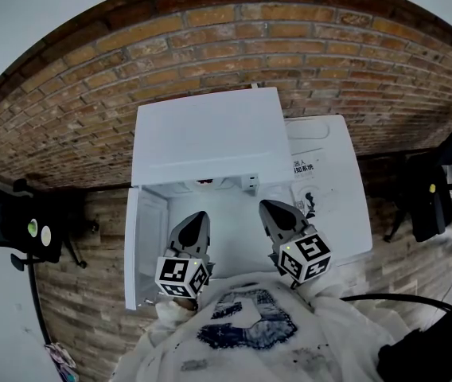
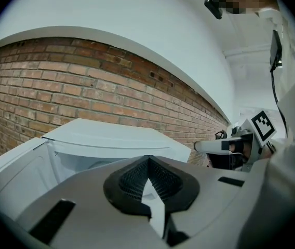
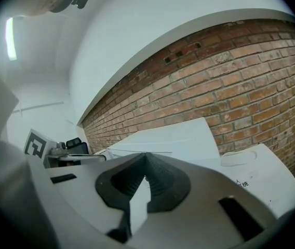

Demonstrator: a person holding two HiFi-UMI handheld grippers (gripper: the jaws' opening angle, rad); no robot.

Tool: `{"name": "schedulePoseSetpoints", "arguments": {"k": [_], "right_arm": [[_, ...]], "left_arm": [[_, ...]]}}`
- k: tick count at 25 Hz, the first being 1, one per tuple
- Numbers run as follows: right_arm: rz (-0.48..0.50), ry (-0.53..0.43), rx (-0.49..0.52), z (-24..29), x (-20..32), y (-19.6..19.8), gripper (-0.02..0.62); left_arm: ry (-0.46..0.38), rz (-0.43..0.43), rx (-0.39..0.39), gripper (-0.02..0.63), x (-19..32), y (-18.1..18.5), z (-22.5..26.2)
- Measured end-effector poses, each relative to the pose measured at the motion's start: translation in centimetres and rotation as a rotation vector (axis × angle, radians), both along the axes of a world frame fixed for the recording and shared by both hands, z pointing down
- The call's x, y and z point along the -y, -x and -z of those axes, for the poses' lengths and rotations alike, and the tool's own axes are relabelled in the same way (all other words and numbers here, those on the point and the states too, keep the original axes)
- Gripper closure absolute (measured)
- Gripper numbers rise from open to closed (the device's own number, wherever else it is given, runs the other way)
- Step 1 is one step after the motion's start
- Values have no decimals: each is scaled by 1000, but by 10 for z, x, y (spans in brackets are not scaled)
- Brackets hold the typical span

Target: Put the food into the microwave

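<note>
A white microwave (image 1: 210, 138) stands on a white table (image 1: 345, 213) against the brick wall, with its door (image 1: 142, 241) swung open to the left. A small dark red thing (image 1: 204, 181) shows at the back of the cavity; I cannot tell what it is. My left gripper (image 1: 196, 217) hangs shut and empty before the opening. My right gripper (image 1: 270, 207) is beside it, also shut and empty. In the left gripper view the closed jaws (image 2: 147, 161) point at the microwave (image 2: 111, 136). In the right gripper view the closed jaws (image 3: 146, 157) point at its top (image 3: 173, 136).
A printed sheet (image 1: 313, 183) lies on the table right of the microwave. A black chair (image 1: 19, 229) stands at the left and black gear (image 1: 433, 189) at the right. The brick wall (image 1: 250, 46) runs close behind.
</note>
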State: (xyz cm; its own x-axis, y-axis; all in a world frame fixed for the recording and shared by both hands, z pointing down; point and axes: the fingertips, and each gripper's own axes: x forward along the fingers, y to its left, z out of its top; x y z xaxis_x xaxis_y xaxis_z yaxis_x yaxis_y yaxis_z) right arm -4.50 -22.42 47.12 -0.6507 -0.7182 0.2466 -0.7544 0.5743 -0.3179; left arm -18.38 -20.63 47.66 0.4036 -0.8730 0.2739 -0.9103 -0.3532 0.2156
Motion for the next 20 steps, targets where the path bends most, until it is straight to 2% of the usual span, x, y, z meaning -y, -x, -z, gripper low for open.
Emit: {"name": "schedulePoseSetpoints", "arguments": {"k": [20], "right_arm": [[18, -23, -18, 2, -5, 4, 583]], "left_arm": [[23, 7, -1, 598, -4, 0, -7]]}}
